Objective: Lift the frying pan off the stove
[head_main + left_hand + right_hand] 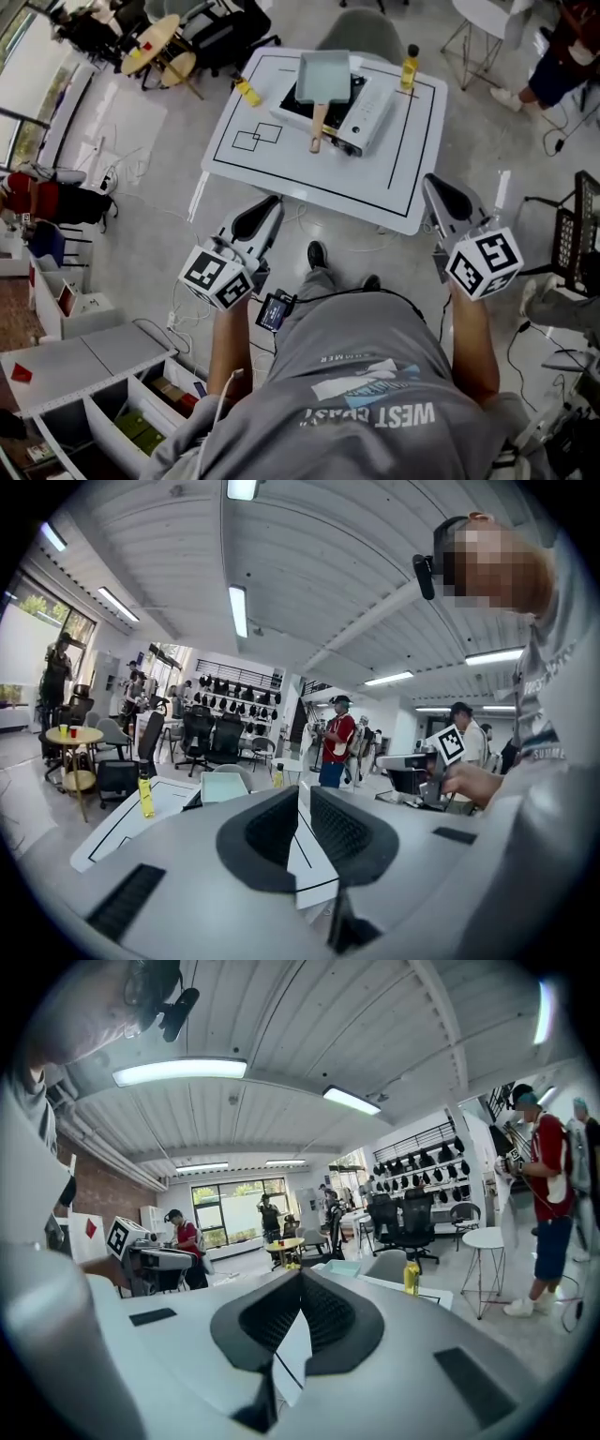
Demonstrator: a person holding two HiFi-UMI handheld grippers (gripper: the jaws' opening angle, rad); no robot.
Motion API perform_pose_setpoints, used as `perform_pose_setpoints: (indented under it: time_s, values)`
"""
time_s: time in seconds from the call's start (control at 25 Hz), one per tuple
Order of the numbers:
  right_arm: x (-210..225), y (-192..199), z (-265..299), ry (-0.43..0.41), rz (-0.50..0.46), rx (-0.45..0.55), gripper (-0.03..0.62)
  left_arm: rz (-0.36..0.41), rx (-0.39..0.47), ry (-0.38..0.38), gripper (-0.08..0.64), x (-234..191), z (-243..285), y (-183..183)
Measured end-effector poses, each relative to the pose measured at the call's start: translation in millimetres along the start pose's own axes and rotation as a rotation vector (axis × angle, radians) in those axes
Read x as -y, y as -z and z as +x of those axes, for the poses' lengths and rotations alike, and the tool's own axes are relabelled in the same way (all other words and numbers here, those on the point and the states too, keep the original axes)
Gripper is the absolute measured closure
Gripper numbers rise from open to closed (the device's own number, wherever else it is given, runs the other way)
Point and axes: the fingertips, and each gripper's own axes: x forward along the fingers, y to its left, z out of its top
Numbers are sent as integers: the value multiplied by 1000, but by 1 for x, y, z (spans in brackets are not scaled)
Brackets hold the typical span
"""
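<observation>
Pan [323, 77] was rectangular, pale blue-grey, shallow, with a light wooden handle [318, 127]. It sat on the white single-burner stove [367, 112] toward the far side of the white table [281, 164]. The handle stuck out over the stove's front edge, pointing back at the person. Pan not lifted, nothing touching it.

Left gripper [272, 203] was clenched, nothing between the jaws. Right gripper [431, 185] had its jaws together too, also empty. Both were held off the table's near edge, left one near the left corner, right one by the right corner, well apart from the pan.

Clearance: a black line border ran just inside the table's edges, with two small outlined squares [258, 138] on the left. The near half of the top was bare, giving an open lane to the handle. One yellow bottle [248, 91] lay left of the stove, another [410, 66] stood on its right. A grey chair [361, 26] stood behind the far edge. Cables [192, 305] lay on the floor to the person's left, and a black rack [581, 230] stood at far right.
</observation>
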Motion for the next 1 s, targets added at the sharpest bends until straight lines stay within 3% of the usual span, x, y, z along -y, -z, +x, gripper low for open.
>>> perform_pose_setpoints:
  time_s: [0.32, 1.0]
  values:
    - [1, -25, 26, 138, -18, 13, 581, 13, 32, 155, 523, -47, 38, -26]
    - [-19, -41, 100, 313, -4, 1, 581, -12, 8, 336, 523, -148, 76, -37]
